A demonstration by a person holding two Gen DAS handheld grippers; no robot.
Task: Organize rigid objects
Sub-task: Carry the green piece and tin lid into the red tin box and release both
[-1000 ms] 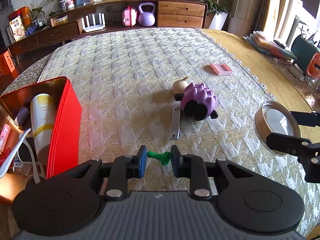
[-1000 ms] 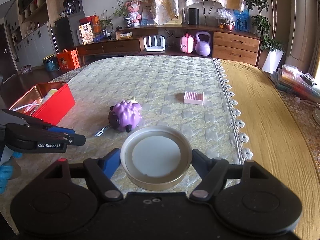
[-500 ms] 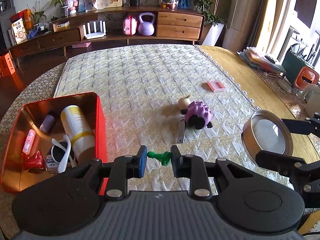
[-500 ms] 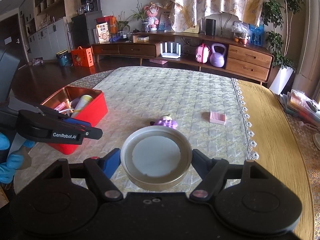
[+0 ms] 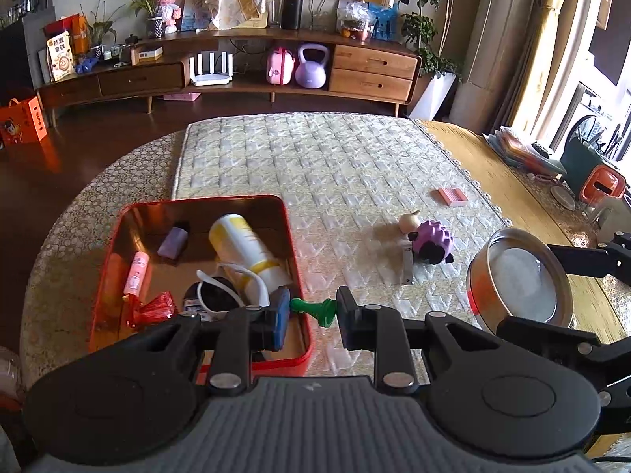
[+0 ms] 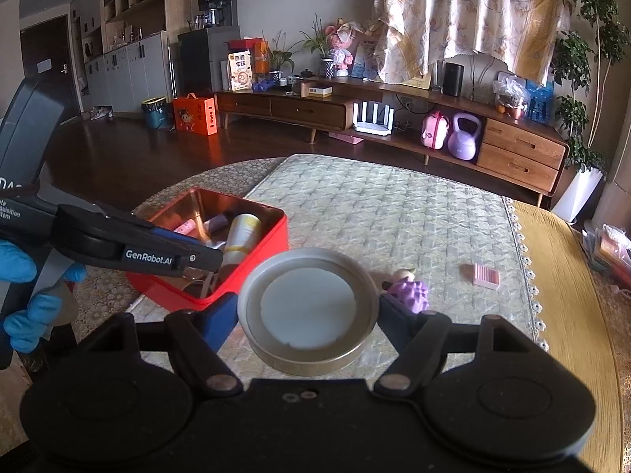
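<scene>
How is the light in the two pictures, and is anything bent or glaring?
Left wrist view: daylight enters at the right, the window there is overexposed, and the red tin casts a red reflection on the round metal lid. Right wrist view: dimmer, with the room dark at the left. Both views: fisheye bends the tablecloth's edges, with dark corners.

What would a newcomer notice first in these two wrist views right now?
Probably the round metal tin clamped in the right gripper, filling its view. Next, the small green chess pawn pinched in the left gripper just over the near right corner of the red box, which already holds several items.
</scene>
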